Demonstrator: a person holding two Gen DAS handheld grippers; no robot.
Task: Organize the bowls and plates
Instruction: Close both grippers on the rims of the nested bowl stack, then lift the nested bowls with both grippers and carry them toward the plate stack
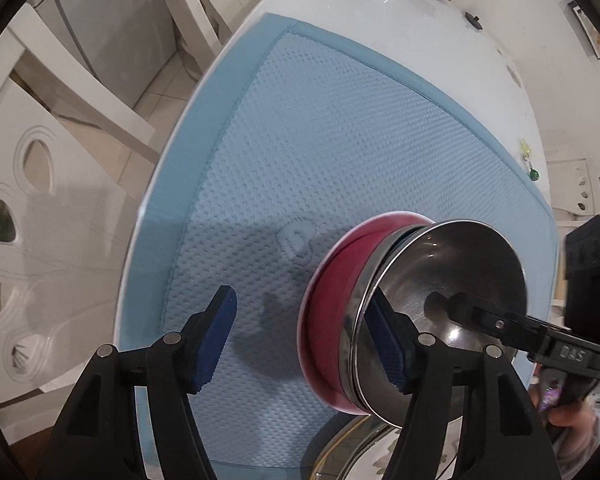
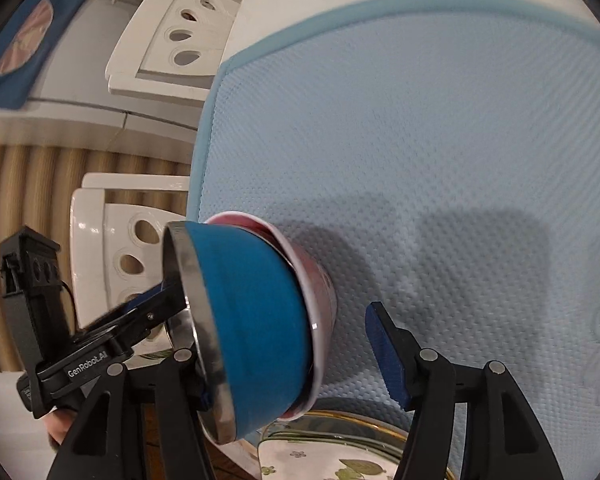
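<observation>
A steel bowl [image 1: 452, 312] sits nested in a red bowl [image 1: 336, 316] on the bench mat [image 1: 340, 140] (stacked to save room); both grippers' jaws stand open, gripping nothing.

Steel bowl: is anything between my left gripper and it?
Nothing visible. The open left gripper is right at the steel bowl rim. A finger of the right gripper reaches inside the bowl from the opposite side.

Left gripper [image 1: 312, 344], right gripper [image 2: 288, 354] — jaws parted, angled down.
</observation>
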